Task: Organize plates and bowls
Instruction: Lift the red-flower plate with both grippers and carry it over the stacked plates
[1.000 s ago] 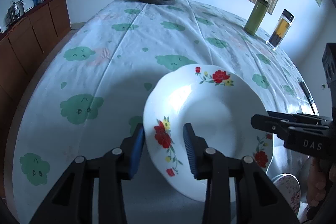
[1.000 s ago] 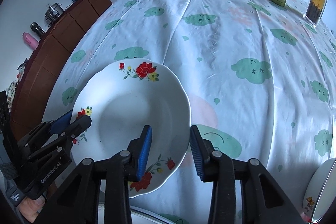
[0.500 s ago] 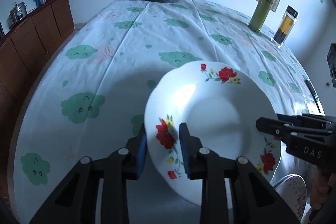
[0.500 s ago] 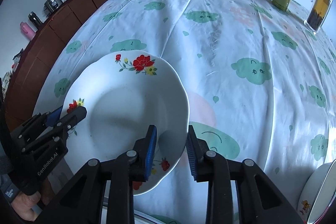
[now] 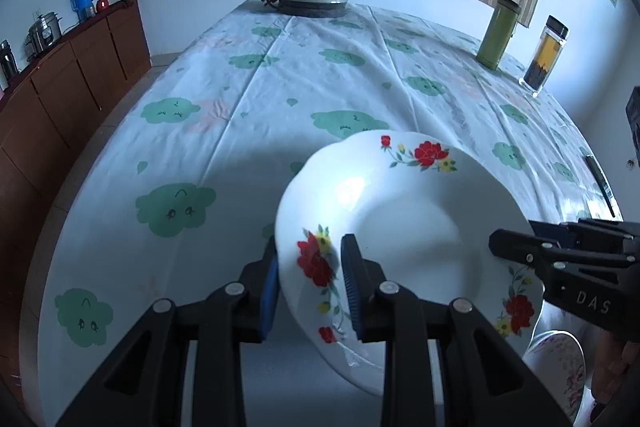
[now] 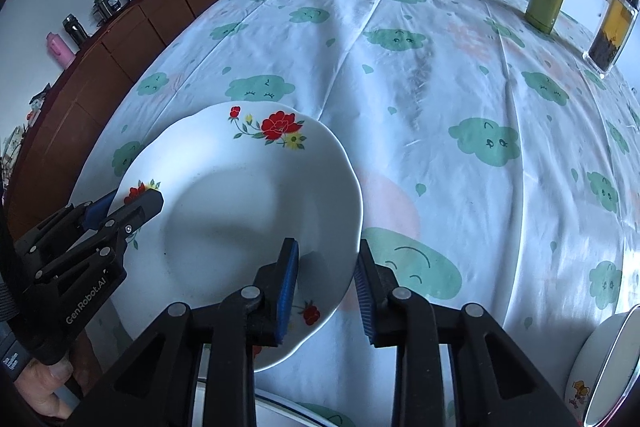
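Plate [image 5: 404, 223], glossy white, scalloped rim, red flowers, crinkled tablecloth [image 5: 280, 99]

The left gripper [image 5: 308, 283] points steeply down, jaws just closed onto the plate [image 5: 408, 227] rim at nine o'clock. The right gripper [image 6: 326, 283] — equally steep — has just clamped the opposite edge, at three o'clock.

Cool bluish daylight, sharp focus; soft shadows on tablecloth [image 5: 280, 99]; heavy fisheye bending, dark vignetted corners
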{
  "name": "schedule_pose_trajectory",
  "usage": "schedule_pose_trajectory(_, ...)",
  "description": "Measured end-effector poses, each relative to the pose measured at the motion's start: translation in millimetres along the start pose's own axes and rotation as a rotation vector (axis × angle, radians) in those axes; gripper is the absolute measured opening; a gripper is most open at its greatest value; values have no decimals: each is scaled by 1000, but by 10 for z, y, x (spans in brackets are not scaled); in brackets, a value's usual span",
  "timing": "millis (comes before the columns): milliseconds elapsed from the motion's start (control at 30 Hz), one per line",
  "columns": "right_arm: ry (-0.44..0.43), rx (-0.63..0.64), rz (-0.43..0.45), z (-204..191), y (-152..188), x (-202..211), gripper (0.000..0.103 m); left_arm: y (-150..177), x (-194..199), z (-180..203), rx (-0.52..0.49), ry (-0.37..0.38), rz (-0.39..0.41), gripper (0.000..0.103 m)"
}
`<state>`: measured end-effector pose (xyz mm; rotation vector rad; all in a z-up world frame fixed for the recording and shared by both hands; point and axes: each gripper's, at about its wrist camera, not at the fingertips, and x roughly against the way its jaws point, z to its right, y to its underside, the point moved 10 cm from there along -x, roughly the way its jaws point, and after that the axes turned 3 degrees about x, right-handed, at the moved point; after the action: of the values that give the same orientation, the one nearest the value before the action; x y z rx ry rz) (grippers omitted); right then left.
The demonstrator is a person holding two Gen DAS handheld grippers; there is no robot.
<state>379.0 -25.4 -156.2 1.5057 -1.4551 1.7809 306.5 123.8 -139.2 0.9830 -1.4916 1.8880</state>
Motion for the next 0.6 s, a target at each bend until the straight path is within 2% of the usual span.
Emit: schedule_pose_trajectory(600,-20,17,73,-115,52,377,30,-35,423,22,6,-15,76,27)
